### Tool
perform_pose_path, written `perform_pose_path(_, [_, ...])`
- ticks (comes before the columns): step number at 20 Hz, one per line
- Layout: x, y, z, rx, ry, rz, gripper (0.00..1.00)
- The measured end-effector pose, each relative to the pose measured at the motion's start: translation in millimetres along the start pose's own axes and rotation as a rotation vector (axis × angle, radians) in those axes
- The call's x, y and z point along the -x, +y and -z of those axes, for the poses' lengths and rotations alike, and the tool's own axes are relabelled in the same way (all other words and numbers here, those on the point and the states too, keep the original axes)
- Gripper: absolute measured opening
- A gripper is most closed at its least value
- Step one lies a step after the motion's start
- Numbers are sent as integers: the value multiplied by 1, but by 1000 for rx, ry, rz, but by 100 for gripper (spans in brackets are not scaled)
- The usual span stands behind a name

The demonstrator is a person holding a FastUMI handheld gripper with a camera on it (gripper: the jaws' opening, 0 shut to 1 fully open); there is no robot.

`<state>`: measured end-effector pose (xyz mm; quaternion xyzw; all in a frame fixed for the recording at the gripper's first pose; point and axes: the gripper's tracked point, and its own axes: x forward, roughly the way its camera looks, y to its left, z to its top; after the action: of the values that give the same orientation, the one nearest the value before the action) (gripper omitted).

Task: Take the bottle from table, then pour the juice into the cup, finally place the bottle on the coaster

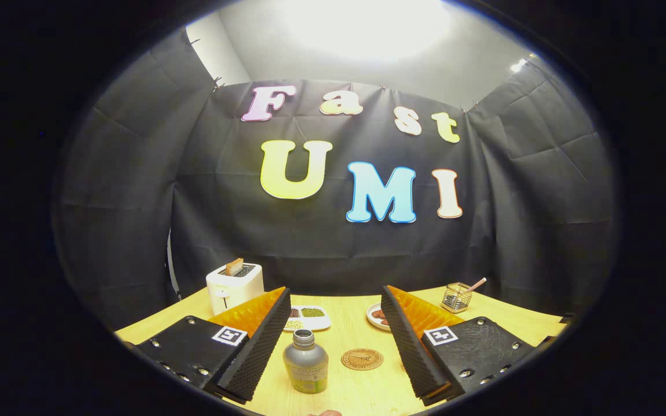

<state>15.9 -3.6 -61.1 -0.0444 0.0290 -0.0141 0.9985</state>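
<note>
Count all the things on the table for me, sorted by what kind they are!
Bottle: 1, between the open gripper's fingers
Coaster: 1
Toaster: 1
Dishes: 2, a divided tray and a small plate
Wire holder: 1
Total: 6

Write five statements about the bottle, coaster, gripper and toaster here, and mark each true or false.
1. The gripper is shut on the bottle. False: the fingers stand wide apart, touching nothing.
2. The bottle stands upright on the table, between the fingers. True.
3. The bottle rests on the coaster. False: the coaster lies bare beside it.
4. A slice of bread sticks up from the toaster. True.
5. The divided dish sits on top of the toaster. False: it lies on the table beyond the bottle.
</note>
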Motion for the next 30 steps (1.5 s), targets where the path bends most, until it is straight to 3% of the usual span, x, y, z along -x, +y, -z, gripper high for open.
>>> perform_pose_path(19, [-38, 41, 134, 72, 130, -91, 96])
perform_pose_path(30, [-44, 43, 152, 46, 131, -95, 96])
